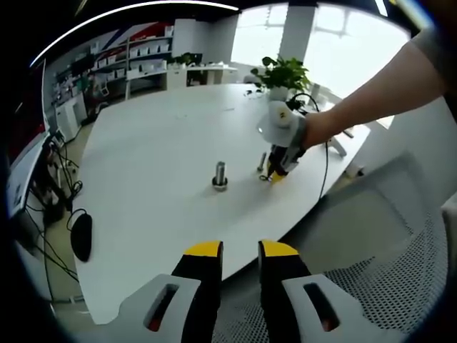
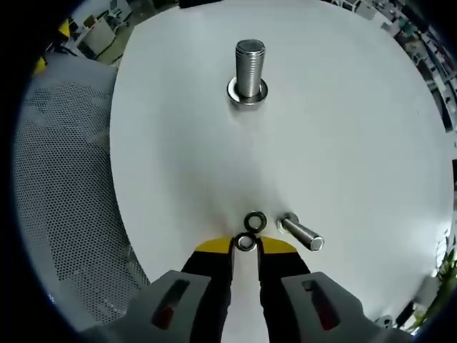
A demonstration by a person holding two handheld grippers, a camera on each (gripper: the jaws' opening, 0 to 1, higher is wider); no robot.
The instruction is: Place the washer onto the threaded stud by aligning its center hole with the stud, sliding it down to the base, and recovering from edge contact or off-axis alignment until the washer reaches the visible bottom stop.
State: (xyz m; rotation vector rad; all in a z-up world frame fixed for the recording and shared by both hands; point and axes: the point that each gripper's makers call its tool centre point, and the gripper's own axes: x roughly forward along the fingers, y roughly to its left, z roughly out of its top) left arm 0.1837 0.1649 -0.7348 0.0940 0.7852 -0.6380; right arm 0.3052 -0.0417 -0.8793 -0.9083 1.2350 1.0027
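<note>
The threaded stud (image 2: 250,61) stands upright on the white table (image 2: 343,128), with a nut or flange (image 2: 248,93) around its base. One small washer (image 2: 246,243) sits between the yellow tips of my right gripper (image 2: 246,246), whose jaws are closed against it at table level. A second washer (image 2: 255,221) lies flat just beyond it. In the left gripper view the stud (image 1: 220,174) is mid-table, and the right gripper (image 1: 277,171), held by a hand, points down at the table to its right. My left gripper (image 1: 240,251) hovers open over the table's near edge, holding nothing.
A loose bolt (image 2: 301,234) lies on its side right of the washers; it also shows as the bolt (image 1: 261,161). A grey mesh chair (image 2: 64,200) sits by the table edge. A potted plant (image 1: 285,71) stands at the far side, and a black object (image 1: 81,236) lies at the left edge.
</note>
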